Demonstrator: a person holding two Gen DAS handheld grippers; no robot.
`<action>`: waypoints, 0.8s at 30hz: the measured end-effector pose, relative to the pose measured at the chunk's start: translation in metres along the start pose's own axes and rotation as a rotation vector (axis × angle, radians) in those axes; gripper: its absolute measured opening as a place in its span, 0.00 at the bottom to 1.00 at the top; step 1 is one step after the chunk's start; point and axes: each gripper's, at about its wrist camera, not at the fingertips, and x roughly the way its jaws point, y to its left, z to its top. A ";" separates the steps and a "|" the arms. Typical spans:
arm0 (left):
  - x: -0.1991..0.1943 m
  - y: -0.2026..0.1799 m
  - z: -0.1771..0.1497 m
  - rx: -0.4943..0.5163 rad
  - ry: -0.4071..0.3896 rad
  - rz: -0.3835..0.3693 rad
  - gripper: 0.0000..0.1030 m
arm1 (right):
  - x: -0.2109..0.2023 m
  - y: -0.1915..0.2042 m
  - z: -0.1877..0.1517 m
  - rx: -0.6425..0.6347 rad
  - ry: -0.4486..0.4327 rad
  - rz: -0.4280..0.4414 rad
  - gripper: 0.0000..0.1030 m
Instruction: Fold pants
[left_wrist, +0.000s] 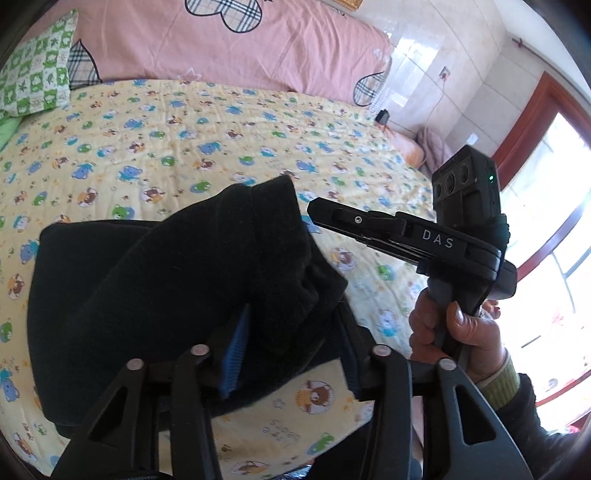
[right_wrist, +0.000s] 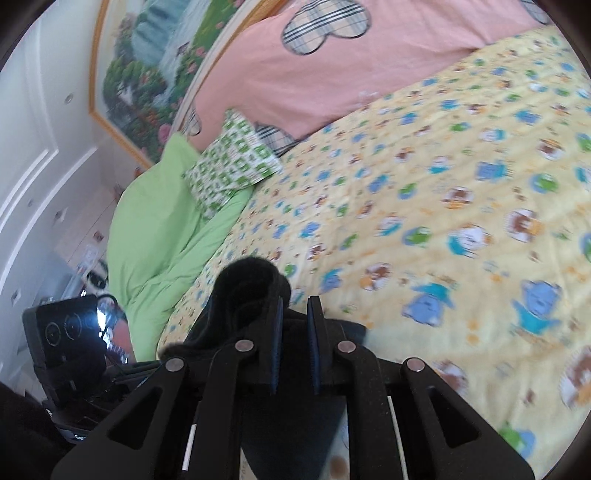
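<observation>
Pants (left_wrist: 155, 280) look mostly folded already, a dark stack on the bed (left_wrist: 221, 140) at about 8 o'clock in the left view. Left gripper (left_wrist: 295, 354) is released, cloth loose between its fingers. Right gripper (right_wrist: 295, 332) is nearly clenched, nothing pinched. Probably just tidying left.
</observation>
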 end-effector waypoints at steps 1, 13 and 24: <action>-0.002 -0.002 -0.001 0.004 -0.005 -0.004 0.49 | -0.003 -0.002 0.000 0.010 -0.006 -0.011 0.18; -0.037 0.009 -0.004 -0.021 -0.072 0.010 0.62 | -0.025 0.019 -0.010 0.020 -0.080 -0.116 0.72; -0.060 0.057 -0.012 -0.148 -0.112 0.051 0.67 | -0.014 0.063 -0.014 -0.068 -0.057 -0.249 0.86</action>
